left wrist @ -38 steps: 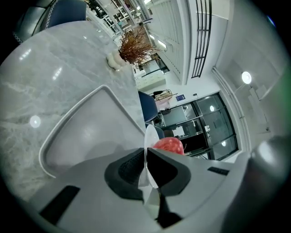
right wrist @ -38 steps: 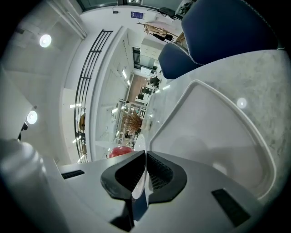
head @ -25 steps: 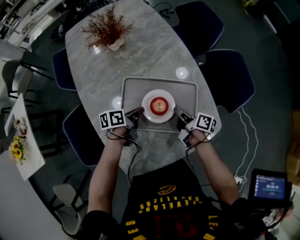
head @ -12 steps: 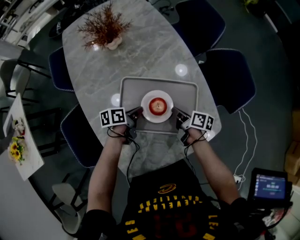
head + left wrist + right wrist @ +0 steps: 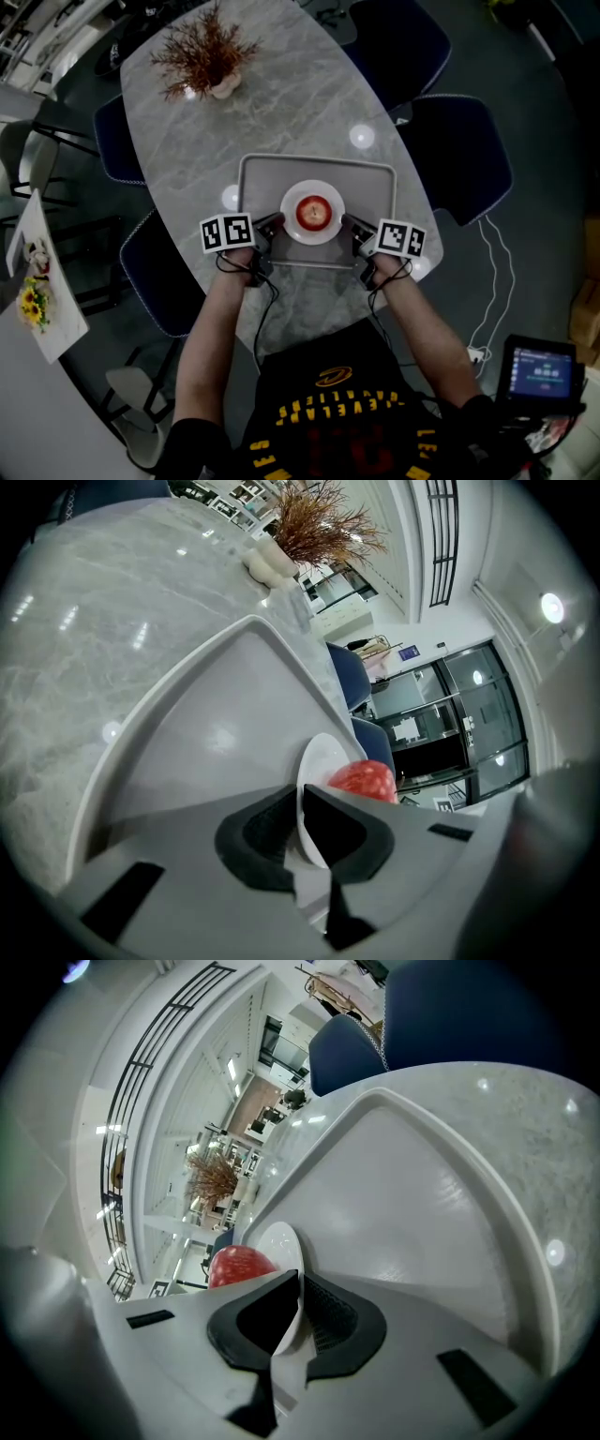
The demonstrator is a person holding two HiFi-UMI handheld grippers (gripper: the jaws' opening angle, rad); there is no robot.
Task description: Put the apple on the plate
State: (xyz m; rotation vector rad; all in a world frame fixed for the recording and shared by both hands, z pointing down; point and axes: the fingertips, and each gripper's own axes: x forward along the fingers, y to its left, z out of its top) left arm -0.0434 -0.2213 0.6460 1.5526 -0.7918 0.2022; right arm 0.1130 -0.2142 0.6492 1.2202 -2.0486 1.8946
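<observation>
Fingers of left gripper pinch the left rim of the white plate; red apple sits mid-plate (plate possibly lifted slightly, hard to tell) over grey tray on marble table; fingers of right gripper pinch the plate's right rim the same way.
</observation>
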